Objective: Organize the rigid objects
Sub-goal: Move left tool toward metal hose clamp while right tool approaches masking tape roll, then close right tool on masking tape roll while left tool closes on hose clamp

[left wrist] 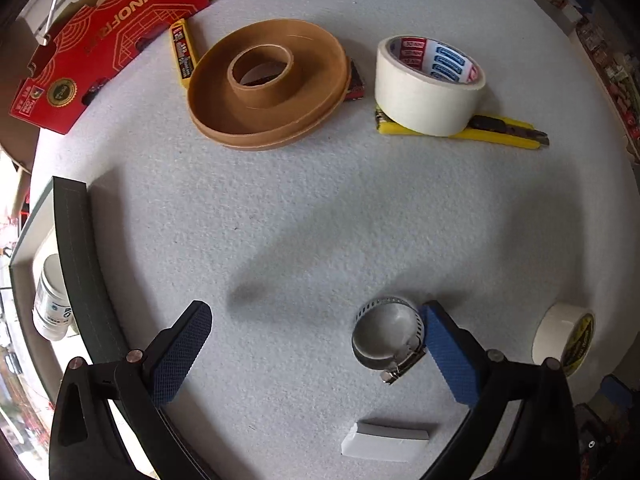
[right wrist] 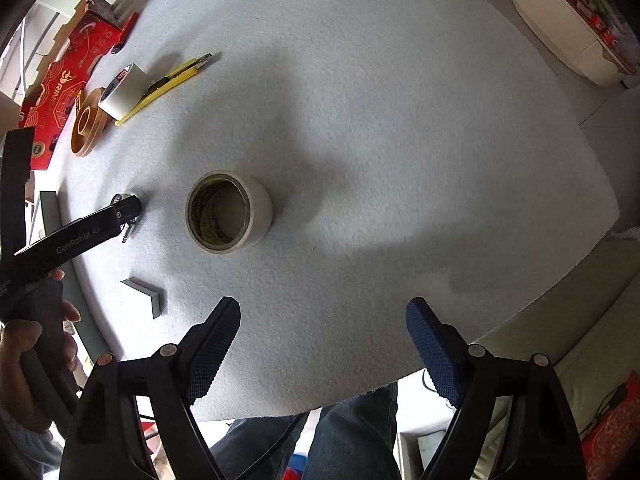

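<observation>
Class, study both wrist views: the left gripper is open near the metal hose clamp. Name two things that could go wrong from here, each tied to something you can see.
1. The hose clamp sits hard against one blue pad of the left gripper, not centred; closing may push it sideways or let it roll out.
2. The white block lies close by, so a shoved clamp could knock it.

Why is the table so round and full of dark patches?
Left wrist view: the fisheye lens bends the white felt table into a dome, and soft shadows fall ahead of the left tool. Right wrist view: same bending, with a big shadow beyond the cream tape roll.
</observation>
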Tool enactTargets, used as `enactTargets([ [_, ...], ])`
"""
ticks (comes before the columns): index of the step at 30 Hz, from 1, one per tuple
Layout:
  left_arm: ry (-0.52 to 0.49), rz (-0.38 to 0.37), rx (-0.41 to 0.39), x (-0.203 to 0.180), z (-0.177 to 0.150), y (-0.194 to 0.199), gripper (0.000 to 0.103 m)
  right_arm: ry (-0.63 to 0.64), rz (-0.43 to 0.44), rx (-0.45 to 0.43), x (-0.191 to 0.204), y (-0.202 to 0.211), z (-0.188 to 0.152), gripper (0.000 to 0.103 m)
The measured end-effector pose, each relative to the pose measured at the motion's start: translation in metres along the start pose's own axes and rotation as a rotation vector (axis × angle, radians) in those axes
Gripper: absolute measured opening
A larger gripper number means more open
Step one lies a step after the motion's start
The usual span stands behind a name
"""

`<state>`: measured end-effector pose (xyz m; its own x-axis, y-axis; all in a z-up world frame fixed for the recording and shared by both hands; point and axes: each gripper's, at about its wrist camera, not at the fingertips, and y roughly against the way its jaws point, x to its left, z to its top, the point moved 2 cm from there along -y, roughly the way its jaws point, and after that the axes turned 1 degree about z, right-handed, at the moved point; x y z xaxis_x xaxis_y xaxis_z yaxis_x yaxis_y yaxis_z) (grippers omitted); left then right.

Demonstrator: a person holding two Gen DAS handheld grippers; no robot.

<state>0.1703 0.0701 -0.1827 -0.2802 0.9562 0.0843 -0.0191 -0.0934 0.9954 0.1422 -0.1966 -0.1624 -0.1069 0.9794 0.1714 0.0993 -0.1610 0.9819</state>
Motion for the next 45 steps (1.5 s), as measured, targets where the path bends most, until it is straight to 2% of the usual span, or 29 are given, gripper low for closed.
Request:
enactTargets([
  [3, 0.061, -0.038, 0.033, 0.012, 0.004, -0.003, 0.103, 0.046, 0.002, -0.010, 0.012, -0.004, 0.012, 0.086],
  [6, 0.046, -0.032, 0.012, 0.009, 0.004, 0.000, 0.103, 0.102, -0.004, -0.012, 0.028, -0.010, 0.024, 0.086],
  [11, 0.049, -0.058, 0.006, -0.023, 0.007, -0.004, 0.103, 0.211, -0.045, -0.024, 0.059, -0.021, 0.045, 0.086],
  [15, 0.060, -0.067, -0.018, -0.025, 0.003, -0.004, 0.103, 0.282, -0.076, -0.004, 0.080, -0.037, 0.055, 0.086],
  [16, 0.059, -0.067, -0.029, -0.024, -0.005, -0.001, 0.103, 0.295, -0.093, -0.006, 0.085, -0.039, 0.057, 0.092],
  [17, 0.061, -0.068, -0.040, -0.019, -0.017, -0.002, 0.103, 0.305, -0.099, -0.010, 0.090, -0.041, 0.057, 0.093],
  [19, 0.068, -0.069, -0.059, -0.020, -0.023, -0.001, 0.103, 0.325, -0.108, 0.001, 0.096, -0.045, 0.058, 0.101],
  [21, 0.074, -0.067, -0.076, -0.017, -0.026, -0.001, 0.103, 0.349, -0.132, 0.007, 0.102, -0.048, 0.052, 0.102],
  [27, 0.129, -0.065, -0.035, -0.006, -0.044, 0.005, 0.103, 0.368, -0.152, 0.011, 0.109, -0.051, 0.048, 0.103],
  [32, 0.097, -0.067, -0.020, -0.022, -0.056, 0.008, 0.103, 0.380, -0.162, 0.044, 0.090, -0.052, 0.056, 0.103],
  [33, 0.093, -0.067, -0.021, -0.026, -0.058, 0.008, 0.103, 0.388, -0.164, 0.054, 0.094, -0.062, 0.051, 0.103],
  [39, 0.067, -0.069, 0.012, -0.043, -0.065, 0.007, 0.102, 0.389, -0.170, 0.052, 0.093, -0.063, 0.050, 0.103],
  [41, 0.049, -0.070, 0.020, -0.050, -0.067, 0.009, 0.099, 0.391, -0.172, 0.048, 0.091, -0.060, 0.050, 0.099],
  [44, 0.031, -0.072, 0.020, -0.061, -0.068, 0.012, 0.090, 0.404, -0.170, 0.031, 0.093, -0.051, 0.049, 0.082],
  [45, 0.023, -0.073, 0.022, -0.064, -0.067, 0.014, 0.087, 0.408, -0.170, 0.024, 0.093, -0.048, 0.048, 0.073],
])
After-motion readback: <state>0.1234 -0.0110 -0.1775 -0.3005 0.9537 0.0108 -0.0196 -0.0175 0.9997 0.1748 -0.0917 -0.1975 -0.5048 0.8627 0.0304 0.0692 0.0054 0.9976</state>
